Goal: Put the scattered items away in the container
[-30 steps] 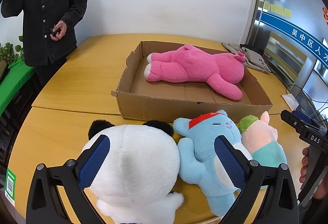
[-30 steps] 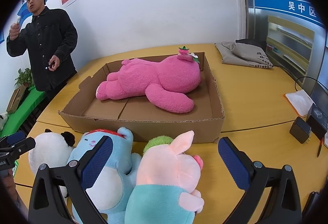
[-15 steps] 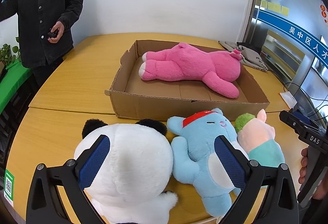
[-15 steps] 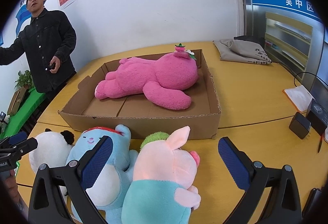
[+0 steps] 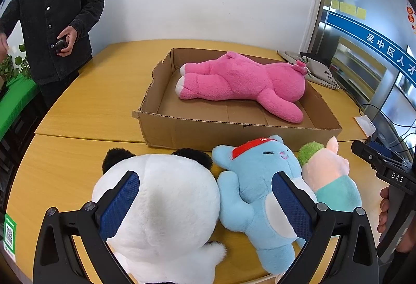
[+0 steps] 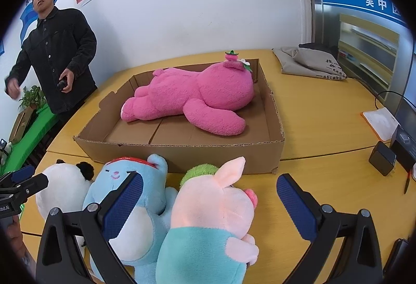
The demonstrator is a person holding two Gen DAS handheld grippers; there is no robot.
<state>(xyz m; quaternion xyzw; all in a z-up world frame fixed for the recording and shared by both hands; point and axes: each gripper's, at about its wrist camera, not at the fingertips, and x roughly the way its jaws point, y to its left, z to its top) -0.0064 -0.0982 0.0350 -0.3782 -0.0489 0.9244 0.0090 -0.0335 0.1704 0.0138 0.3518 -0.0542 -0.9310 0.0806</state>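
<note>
A shallow cardboard box (image 5: pixel 182 132) (image 6: pixel 182 154) sits on the yellow table with a big pink plush (image 5: pixel 241 81) (image 6: pixel 197 94) lying inside. In front of it lie three plush toys in a row: a white panda (image 5: pixel 166 200) (image 6: pixel 65 187), a blue cat with a red cap (image 5: pixel 257 180) (image 6: pixel 132 208) and a pink pig in a teal shirt (image 5: pixel 330 180) (image 6: pixel 213 211). My left gripper (image 5: pixel 205 202) stands open over the panda and the blue cat. My right gripper (image 6: pixel 209 202) is open, its fingers straddling the pig.
A person in a black jacket (image 5: pixel 54 11) (image 6: pixel 57 55) stands at the table's far left. A grey cloth bag (image 6: pixel 309 63) lies at the back right. A black adapter (image 6: pixel 383 162) and white paper (image 6: pixel 381 123) sit at the right edge.
Both grippers have pulled back slightly and risen; the toys and box sit lower and a little farther in each view. Nothing was grasped.
</note>
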